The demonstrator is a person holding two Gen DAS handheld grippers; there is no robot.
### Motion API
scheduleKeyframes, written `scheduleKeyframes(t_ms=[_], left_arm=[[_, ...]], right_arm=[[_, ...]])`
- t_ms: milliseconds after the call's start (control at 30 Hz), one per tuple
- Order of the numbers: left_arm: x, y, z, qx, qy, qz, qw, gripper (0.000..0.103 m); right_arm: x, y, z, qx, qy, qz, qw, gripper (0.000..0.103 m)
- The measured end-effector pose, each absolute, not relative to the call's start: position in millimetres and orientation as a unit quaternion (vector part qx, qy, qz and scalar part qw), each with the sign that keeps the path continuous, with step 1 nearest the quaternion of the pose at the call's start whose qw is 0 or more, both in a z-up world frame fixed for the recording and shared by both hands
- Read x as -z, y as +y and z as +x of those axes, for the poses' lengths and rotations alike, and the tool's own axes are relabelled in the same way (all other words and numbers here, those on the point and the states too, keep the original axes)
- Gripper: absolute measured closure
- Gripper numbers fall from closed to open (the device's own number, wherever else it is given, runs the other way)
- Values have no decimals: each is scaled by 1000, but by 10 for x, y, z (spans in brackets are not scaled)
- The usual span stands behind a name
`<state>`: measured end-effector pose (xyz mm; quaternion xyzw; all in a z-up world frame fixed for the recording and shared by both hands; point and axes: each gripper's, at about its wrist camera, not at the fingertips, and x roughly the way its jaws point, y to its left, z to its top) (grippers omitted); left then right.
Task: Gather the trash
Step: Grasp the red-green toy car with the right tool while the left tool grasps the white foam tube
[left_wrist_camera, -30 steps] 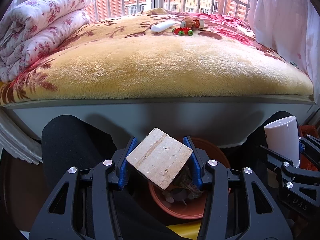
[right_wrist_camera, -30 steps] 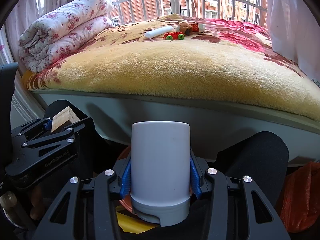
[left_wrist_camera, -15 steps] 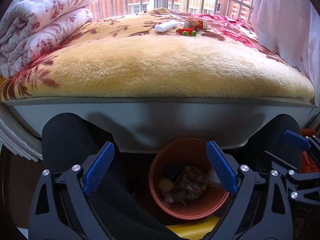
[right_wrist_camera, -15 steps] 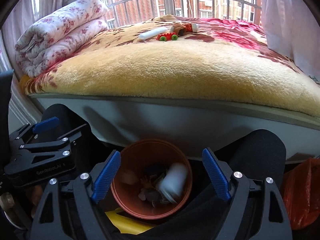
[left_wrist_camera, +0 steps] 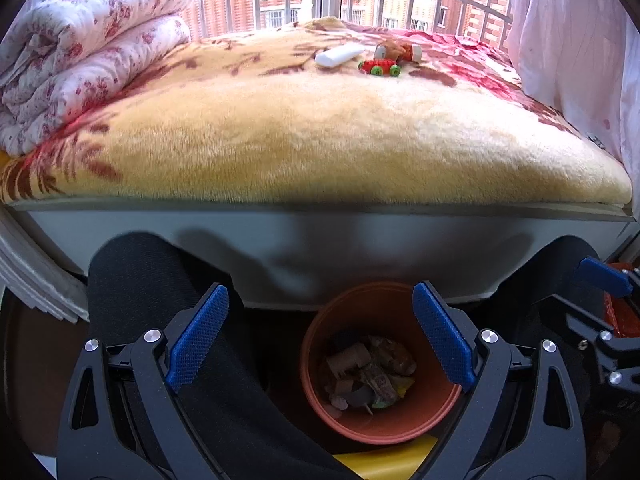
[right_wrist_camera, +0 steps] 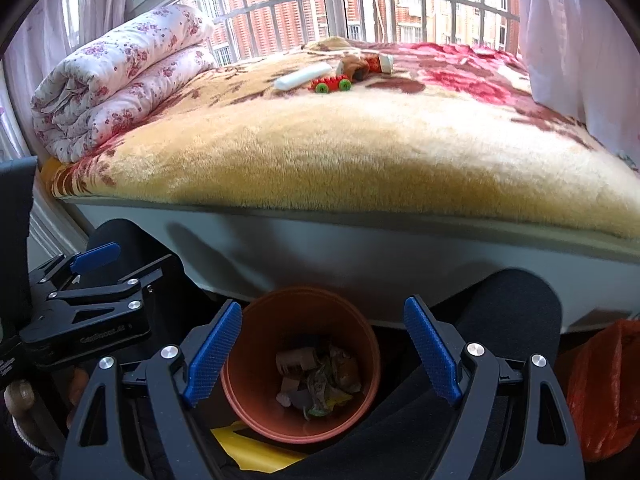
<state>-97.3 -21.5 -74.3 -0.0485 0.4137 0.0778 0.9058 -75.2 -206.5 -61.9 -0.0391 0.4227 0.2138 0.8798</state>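
An orange bin [left_wrist_camera: 380, 364] stands on the floor below the bed edge, holding mixed trash; it also shows in the right wrist view [right_wrist_camera: 300, 364]. My left gripper [left_wrist_camera: 320, 338] is open and empty above the bin. My right gripper [right_wrist_camera: 320, 350] is open and empty above the bin too. On the far part of the bed lie a white tube [left_wrist_camera: 339, 55], a red toy car with green wheels [left_wrist_camera: 379, 67] and a small orange-and-white item [left_wrist_camera: 400, 51]. The same tube [right_wrist_camera: 302, 77] and car [right_wrist_camera: 331, 83] show in the right wrist view.
A plush yellow and red blanket [left_wrist_camera: 320, 132] covers the bed. A folded floral quilt [left_wrist_camera: 84, 56] lies at its left. The person's dark-clothed knees [left_wrist_camera: 152, 280] flank the bin. An orange plastic bag [right_wrist_camera: 600, 392] lies at the right. A barred window [right_wrist_camera: 360, 4] is behind.
The left gripper let go of a wooden block and the right gripper let go of a white cup. Both opened wide and both views have since lifted slightly.
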Motion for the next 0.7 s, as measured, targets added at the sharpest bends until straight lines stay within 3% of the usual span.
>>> scheduleKeyframes(t_ms=[233,433,700], left_arm=[[415,-159,-535,-63,382,-41,921,12],[269,-96,31,-88,363,-17,927,12],[223,239,293,-117,357,-46,926,12]], right_arm=[[227,-2124,-244,-234,395,-38,888,20],[-14,-1926,673,-233,384,-41,892,21],[141,-1130,1938,-253,422,-76,867,21]])
